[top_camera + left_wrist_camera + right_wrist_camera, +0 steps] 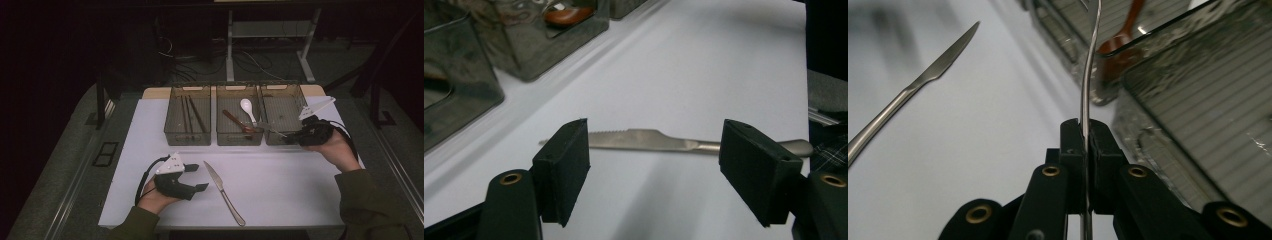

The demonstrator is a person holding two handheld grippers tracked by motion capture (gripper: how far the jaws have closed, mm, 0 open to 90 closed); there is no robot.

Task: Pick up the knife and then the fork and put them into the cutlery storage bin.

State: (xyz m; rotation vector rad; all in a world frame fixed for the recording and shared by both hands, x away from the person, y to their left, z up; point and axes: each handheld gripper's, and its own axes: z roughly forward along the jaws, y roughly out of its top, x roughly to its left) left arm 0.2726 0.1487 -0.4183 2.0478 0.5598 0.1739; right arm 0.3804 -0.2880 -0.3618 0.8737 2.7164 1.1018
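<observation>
Left gripper (654,175): jaws spread, nothing between
Right gripper (1087,137): jaws pinching thin, shiny metal fork (1089,65)
Knife (223,192): flat, silver, on desk (290,190)

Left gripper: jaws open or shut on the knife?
Open. The left gripper has its jaws wide apart, and the knife lies flat on the table beyond them, untouched.

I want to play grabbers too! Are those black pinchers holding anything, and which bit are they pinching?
The right gripper pinches a thin metal fork by its handle. The left gripper is open and holds nothing; the knife lies on the table beyond it.
</observation>
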